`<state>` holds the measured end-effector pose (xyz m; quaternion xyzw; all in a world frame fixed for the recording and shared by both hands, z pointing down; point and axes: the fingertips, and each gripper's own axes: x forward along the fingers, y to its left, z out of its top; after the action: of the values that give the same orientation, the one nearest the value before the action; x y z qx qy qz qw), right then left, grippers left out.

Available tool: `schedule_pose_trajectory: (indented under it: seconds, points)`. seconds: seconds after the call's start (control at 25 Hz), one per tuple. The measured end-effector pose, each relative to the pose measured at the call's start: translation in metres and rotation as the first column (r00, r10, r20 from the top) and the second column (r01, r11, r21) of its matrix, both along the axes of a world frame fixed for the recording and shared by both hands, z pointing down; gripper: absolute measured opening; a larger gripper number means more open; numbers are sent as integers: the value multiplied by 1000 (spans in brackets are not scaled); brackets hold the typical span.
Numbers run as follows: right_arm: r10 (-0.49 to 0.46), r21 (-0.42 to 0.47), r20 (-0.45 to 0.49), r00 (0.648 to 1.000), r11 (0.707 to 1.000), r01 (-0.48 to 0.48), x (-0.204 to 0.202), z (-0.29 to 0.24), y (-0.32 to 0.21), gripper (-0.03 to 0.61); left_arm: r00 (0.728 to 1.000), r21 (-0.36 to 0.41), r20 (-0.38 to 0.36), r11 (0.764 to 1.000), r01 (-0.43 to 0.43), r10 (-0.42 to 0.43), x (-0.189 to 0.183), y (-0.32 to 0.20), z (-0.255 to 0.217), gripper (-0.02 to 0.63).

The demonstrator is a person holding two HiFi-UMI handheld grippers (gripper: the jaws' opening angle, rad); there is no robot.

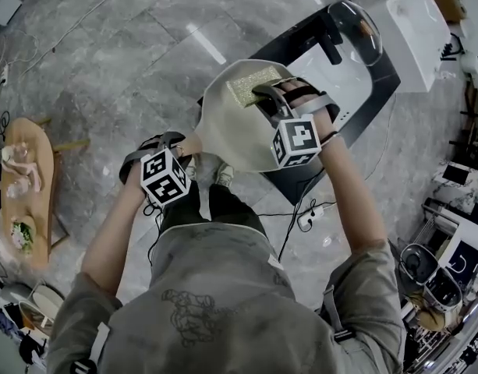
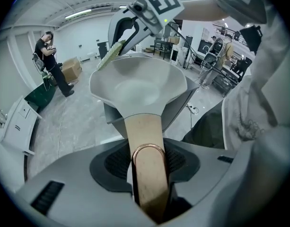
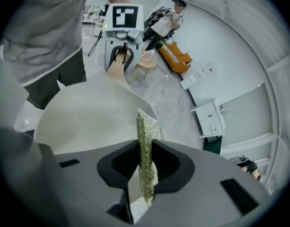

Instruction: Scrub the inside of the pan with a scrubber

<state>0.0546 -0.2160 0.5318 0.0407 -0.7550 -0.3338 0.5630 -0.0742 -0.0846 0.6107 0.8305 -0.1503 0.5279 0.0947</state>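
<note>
1. The left gripper (image 2: 149,174) has its jaws clamped on the pan's handle (image 2: 144,141). The tan handle runs straight up between the two dark pads, and a copper-coloured hanging loop at its end sits in the gap.
2. The right gripper (image 3: 145,171) has its jaws pressed together on the scrubber (image 3: 145,141). This thin, glittery green-gold pad is seen edge-on, standing upright between the pads and sticking out beyond them.
3. The pan (image 1: 227,131) is held up in the air in front of the person, and the left gripper (image 1: 176,148) holds it only by the handle. Its pale, cream-coloured inside faces up and tilts toward the right gripper.
4. In the head view the scrubber (image 1: 253,84) lies flat over the inside of the pan near the far rim, with the right gripper (image 1: 271,98) coming in over the rim from the person's right. Whether the pad presses on the surface cannot be told.
5. In the left gripper view the scrubber (image 2: 109,56) shows as a green strip at the pan's (image 2: 135,86) far left edge.
6. Beyond and below the pan stands a white sink (image 1: 355,65) in a dark frame.
7. A cable and plug strip (image 1: 307,218) lie on the grey stone floor (image 1: 129,61).
8. A wooden table (image 1: 37,201) with dishes stands well off to the person's left.
9. A person (image 2: 51,56) stands in the background near a cardboard box (image 2: 71,69).
</note>
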Motion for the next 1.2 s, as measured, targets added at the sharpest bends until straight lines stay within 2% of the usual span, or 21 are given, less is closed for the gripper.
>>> schedule_pose_trajectory:
  seconds: [0.24,0.36,0.48,0.72,0.84,0.96,1.08,1.2]
  points:
    - [-21,117,-160,987,992,40,14,45,-24,84,1000,-14,-1,1000,-6,6,-2,1,3,178]
    - [-15,126,-207,978,991,42,21,64,-25,84,1000,-10,1,1000,-6,6,-1,1,1,178]
    - [1,103,-255,967,994,26,31,81,-25,86,1000,-1,-4,1000,-2,2,0,1,1,178]
    - [53,-3,-342,938,998,-58,57,105,-13,92,1000,4,-7,1000,-4,4,-1,1,1,176]
    - [91,-57,-333,939,992,-116,67,117,-3,94,1000,5,-10,1000,-2,2,-1,0,1,176]
    - [182,-112,-301,936,968,-225,77,120,7,94,1000,4,-10,1000,-1,1,0,-1,1,176]
    - [290,-203,-299,909,912,-357,86,119,24,94,1000,1,-10,1000,1,-1,-1,-1,1,176]
    - [346,-270,-329,879,857,-438,96,115,42,94,1000,-2,-11,1000,3,-3,-2,0,2,176]
